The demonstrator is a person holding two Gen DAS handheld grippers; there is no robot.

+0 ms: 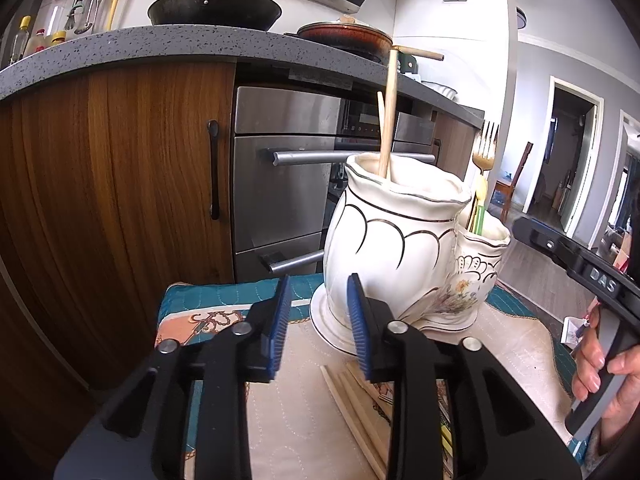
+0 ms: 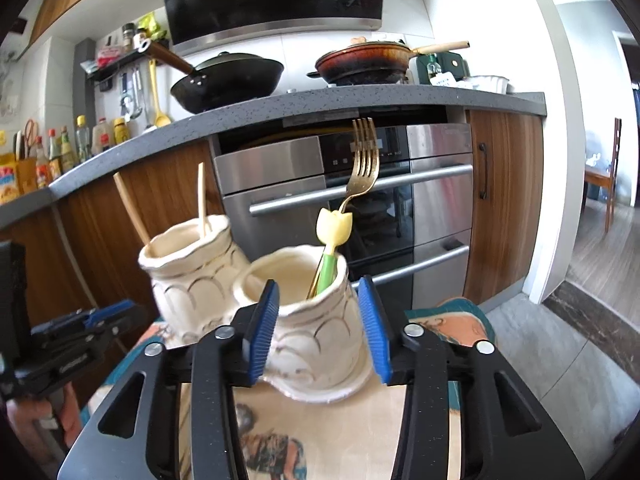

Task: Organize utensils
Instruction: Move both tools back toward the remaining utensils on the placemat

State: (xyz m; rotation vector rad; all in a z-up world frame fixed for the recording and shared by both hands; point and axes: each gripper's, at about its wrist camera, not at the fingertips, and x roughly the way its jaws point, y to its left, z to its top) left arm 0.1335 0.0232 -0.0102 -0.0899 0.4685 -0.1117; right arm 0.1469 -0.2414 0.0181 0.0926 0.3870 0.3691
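Note:
A cream ceramic holder with two joined pots stands on a quilted mat (image 1: 304, 420). The tall pot (image 1: 392, 240) (image 2: 188, 276) holds two wooden chopsticks (image 1: 388, 116) (image 2: 202, 200). The small pot (image 1: 480, 264) (image 2: 316, 320) holds a gold fork (image 2: 362, 164) (image 1: 485, 148) and a green-handled utensil with a yellow tulip top (image 2: 334, 226). Several loose chopsticks (image 1: 356, 408) lie on the mat below my left gripper (image 1: 318, 326), which is open and empty just in front of the tall pot. My right gripper (image 2: 318, 330) is open, its pads on either side of the small pot.
A wooden cabinet (image 1: 120, 200) and a steel oven (image 1: 280, 184) (image 2: 360, 200) stand behind the mat. The grey counter (image 2: 280, 108) carries a black wok (image 2: 228, 80) and a brown pan (image 2: 360, 62). Bottles (image 2: 60, 148) line its left end. Floor (image 2: 560, 340) lies at the right.

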